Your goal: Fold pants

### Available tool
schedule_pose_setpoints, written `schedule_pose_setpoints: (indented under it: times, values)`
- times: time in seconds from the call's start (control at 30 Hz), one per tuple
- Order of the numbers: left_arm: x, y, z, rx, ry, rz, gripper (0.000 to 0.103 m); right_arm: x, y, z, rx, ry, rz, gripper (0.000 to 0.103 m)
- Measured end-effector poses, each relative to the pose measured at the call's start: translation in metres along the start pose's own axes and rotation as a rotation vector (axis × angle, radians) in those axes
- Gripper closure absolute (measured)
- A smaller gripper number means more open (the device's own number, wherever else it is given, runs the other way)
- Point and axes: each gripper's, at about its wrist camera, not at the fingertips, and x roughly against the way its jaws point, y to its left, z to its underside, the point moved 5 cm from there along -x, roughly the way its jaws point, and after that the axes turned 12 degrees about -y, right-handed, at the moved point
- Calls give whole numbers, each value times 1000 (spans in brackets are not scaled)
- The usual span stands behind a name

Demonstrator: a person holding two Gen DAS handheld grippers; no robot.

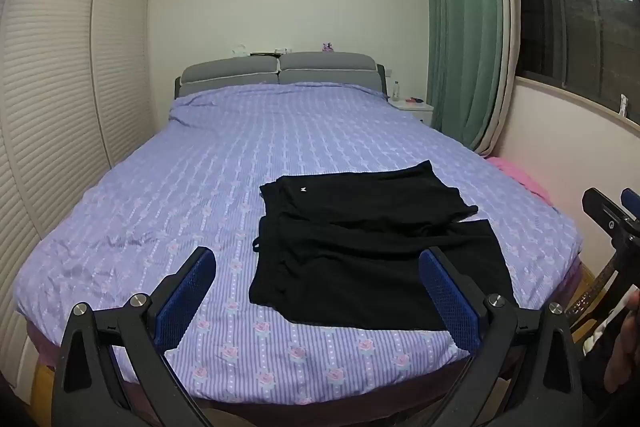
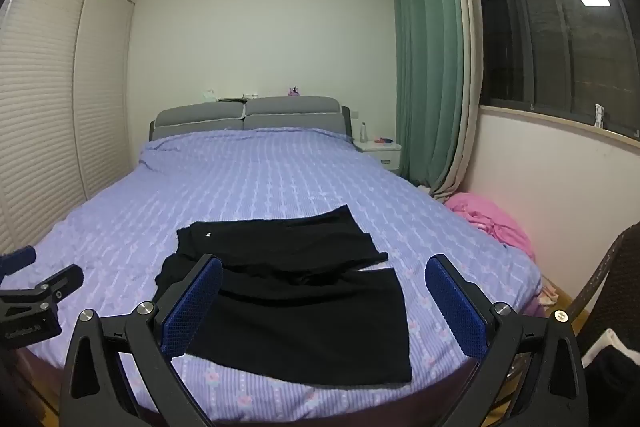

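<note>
Near the bed's (image 1: 160, 187) foot, black pants (image 1: 372, 251) are lying folded; both grippers (image 1: 320, 291) (image 2: 324, 291) are hovering wide-jawed, holding nothing.

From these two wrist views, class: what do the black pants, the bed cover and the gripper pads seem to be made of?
Black pants: soft matte fabric, likely knit; they drape limply without shine.
Bed cover: thin woven cloth, perhaps cotton; printed stripes and flowers, fine wrinkles, slight sheen.
Pads of the left gripper, as on the right gripper: blue, textured, probably rubber; dotted grid surface.
</note>
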Motion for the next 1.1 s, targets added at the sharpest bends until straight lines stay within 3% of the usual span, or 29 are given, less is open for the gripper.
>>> schedule_pose_setpoints:
  times: [0.3, 0.33, 1.1]
  values:
    - [3, 3, 5, 38, 31, 15, 0, 5, 4, -1, 7, -6, 2, 0]
    - [10, 3, 5, 16, 5, 9, 0, 7, 6, -3, 8, -7, 2, 0]
    - [14, 5, 9, 36, 16, 20, 0, 14, -1, -6, -16, -26, -20, 0]
